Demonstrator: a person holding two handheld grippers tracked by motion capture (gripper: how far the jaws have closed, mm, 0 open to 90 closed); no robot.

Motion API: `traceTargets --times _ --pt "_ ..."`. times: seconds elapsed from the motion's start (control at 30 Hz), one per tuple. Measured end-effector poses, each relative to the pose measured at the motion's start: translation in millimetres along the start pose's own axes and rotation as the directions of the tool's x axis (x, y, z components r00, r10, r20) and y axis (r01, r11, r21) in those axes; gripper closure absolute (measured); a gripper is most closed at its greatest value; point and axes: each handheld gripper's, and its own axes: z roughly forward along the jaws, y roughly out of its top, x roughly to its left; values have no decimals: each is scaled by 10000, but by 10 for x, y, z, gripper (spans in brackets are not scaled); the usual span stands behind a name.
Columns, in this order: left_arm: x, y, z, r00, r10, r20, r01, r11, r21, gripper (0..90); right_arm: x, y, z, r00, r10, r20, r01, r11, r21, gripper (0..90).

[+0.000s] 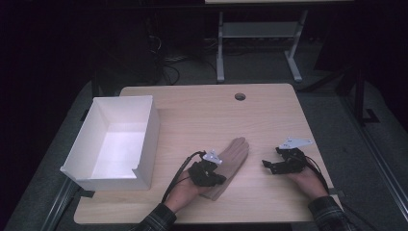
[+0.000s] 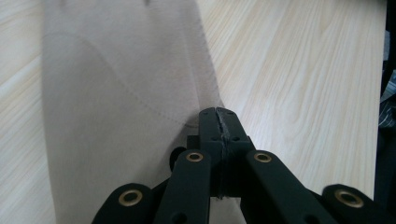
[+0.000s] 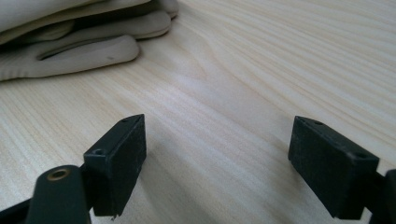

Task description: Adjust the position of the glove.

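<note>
A beige glove (image 1: 232,159) lies flat on the wooden table (image 1: 269,115), fingers pointing away from me. My left gripper (image 1: 216,177) rests over its cuff end. In the left gripper view the glove (image 2: 116,93) spreads ahead, and the left gripper (image 2: 218,114) is shut, its jaws pinching the glove's right edge. My right gripper (image 1: 267,166) sits to the right of the glove, apart from it. The right gripper (image 3: 219,154) stands open over bare wood with nothing between its pads. The glove's fingers (image 3: 70,46) lie beyond it at the upper left.
A white open box (image 1: 144,139) stands at the table's left side, close to the glove. A round cable hole (image 1: 240,96) sits near the far edge. Beyond the table are a grey frame (image 1: 260,33) and cables on a dark floor.
</note>
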Motion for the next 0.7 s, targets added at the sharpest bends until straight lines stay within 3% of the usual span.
traceTargets --times 0.27,0.33,0.47,0.6,0.7 --pt "132 -146 -215 9975 20 -707 -4 9998 220 897 0 1 3 10000 -17 -16 18 10000 24 170" --pt "151 -167 -242 9966 -186 -797 192 9998 69 897 0 1 3 10000 -23 -18 23 10000 24 169" --pt "164 -142 -287 9962 5 -874 1 10000 68 892 -3 1 4 10000 -52 4 52 10000 47 165" --pt "146 -81 -348 9964 86 -843 -109 9996 -271 799 -3 1 4 10000 -55 4 55 10000 45 165" --pt "152 -9 -377 9958 351 -850 -388 9983 -426 617 -1 3 4 10000 -15 16 15 10000 60 161"
